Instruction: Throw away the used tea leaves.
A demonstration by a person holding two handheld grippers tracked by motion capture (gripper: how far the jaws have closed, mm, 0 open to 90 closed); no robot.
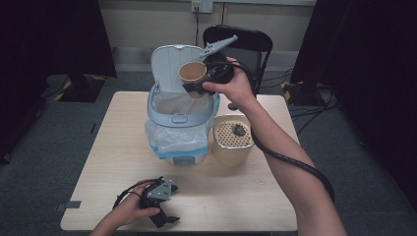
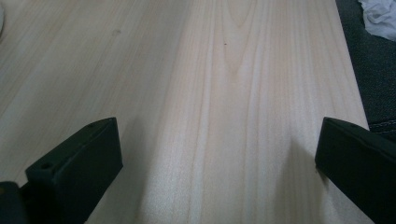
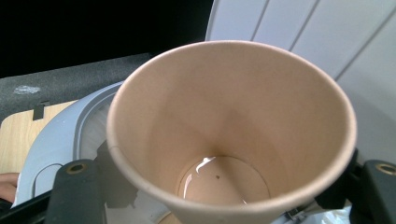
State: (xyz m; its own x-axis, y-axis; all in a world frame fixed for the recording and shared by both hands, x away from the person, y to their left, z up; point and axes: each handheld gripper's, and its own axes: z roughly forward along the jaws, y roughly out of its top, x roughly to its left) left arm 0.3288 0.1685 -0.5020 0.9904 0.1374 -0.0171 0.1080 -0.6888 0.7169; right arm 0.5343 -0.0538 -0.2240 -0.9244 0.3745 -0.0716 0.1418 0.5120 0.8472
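The paper cup, upper centre of the frame, sits clamped in my right gripper above the open bin. I judge this the dumping step; next I release it. My left gripper rests released, lower left.

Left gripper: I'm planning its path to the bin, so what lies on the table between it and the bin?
In the high view, bare wood tabletop runs from the left gripper to the lined bin; nothing lies between.
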